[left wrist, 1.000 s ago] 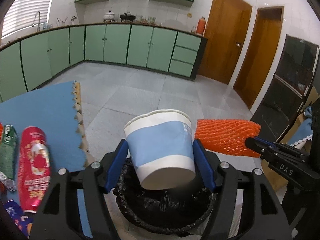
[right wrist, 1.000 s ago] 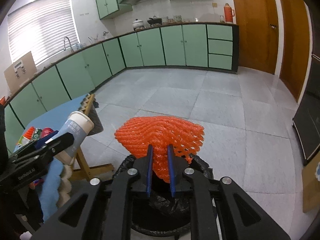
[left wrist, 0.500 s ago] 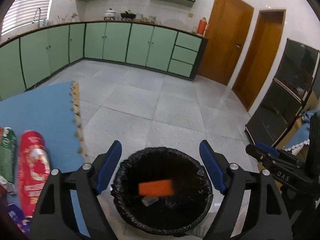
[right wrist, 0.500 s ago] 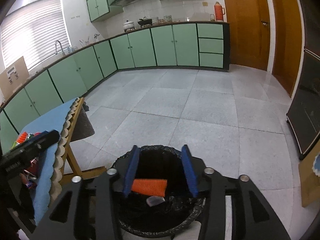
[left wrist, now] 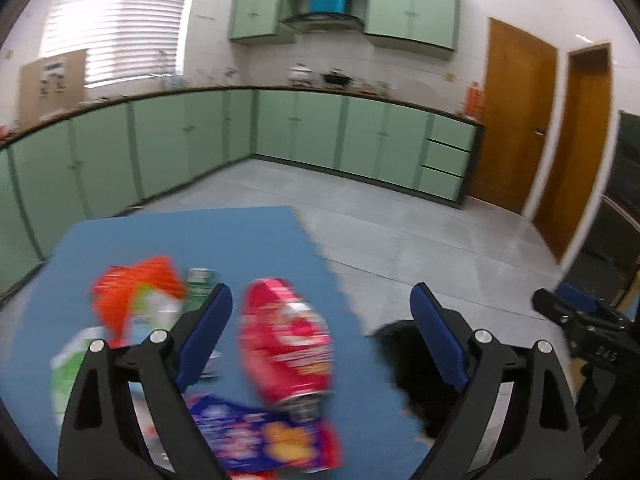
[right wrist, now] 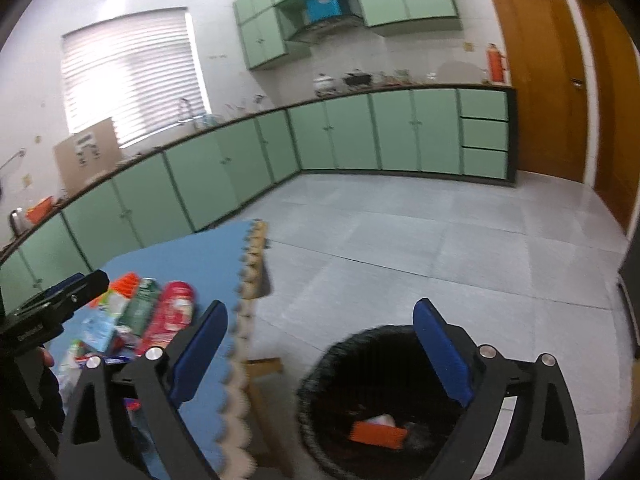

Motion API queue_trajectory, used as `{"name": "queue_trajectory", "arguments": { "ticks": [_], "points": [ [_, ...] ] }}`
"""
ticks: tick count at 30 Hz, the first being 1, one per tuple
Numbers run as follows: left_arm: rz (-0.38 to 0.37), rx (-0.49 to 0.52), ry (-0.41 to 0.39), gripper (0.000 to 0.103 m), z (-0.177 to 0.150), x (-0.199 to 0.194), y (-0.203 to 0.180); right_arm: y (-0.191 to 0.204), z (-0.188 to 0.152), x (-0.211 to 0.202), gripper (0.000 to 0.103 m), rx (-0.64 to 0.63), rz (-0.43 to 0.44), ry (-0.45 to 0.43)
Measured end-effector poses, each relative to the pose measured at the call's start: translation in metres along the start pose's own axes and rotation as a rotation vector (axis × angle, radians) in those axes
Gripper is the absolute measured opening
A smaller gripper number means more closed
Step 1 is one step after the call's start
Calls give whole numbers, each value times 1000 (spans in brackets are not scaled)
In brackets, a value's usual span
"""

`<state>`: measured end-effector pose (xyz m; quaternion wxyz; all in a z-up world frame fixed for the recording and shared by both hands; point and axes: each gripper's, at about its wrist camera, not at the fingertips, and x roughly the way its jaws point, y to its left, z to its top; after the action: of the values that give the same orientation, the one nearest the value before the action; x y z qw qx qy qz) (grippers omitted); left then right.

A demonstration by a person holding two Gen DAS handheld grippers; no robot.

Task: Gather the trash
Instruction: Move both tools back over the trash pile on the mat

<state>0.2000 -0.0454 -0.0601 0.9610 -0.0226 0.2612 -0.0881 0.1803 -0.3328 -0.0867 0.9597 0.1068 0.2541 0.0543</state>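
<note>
Since a second ago both claws have let go, the paper cup and orange foam net (right wrist: 376,434) now lying in the black bin (right wrist: 320,384), and the empty, wide-open left claw (left wrist: 320,340) has swung left over the bench (left wrist: 180,236), straddling the red can (left wrist: 286,336).

Two grippers, the left gripper (left wrist: 322,330) and the right gripper (right wrist: 320,342), appear with jaws spread wide and nothing between them. One black-lined trash bin (right wrist: 328,364) stands on the floor, with one orange foam net (right wrist: 378,435) and one pale item, too blurred to identify, inside. On the single blue mat (left wrist: 224,236) lie one red can (left wrist: 286,338), one green can (left wrist: 200,280), one orange wrapper (left wrist: 136,284) and one purple snack packet (left wrist: 256,438); further litter there is too blurred to count. Two wooden doors (left wrist: 516,120) line the wall.
</note>
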Motion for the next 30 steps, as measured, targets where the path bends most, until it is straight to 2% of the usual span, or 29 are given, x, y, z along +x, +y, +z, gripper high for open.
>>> {"name": "queue_trajectory", "arguments": {
  "ticks": [6, 12, 19, 30],
  "points": [
    [180, -35, -23, 88, -3, -37, 64, 52, -4, 11, 92, -58, 71, 16],
    [285, -68, 33, 88, -32, -56, 114, 98, -15, 13, 92, -111, 133, 8],
    [333, -136, 114, 88, -68, -57, 153, 141, -32, 19, 92, -148, 187, 11],
    [315, -217, 213, 89, -113, -49, 175, 175, -43, 24, 92, -220, 208, 45]
  ]
}}
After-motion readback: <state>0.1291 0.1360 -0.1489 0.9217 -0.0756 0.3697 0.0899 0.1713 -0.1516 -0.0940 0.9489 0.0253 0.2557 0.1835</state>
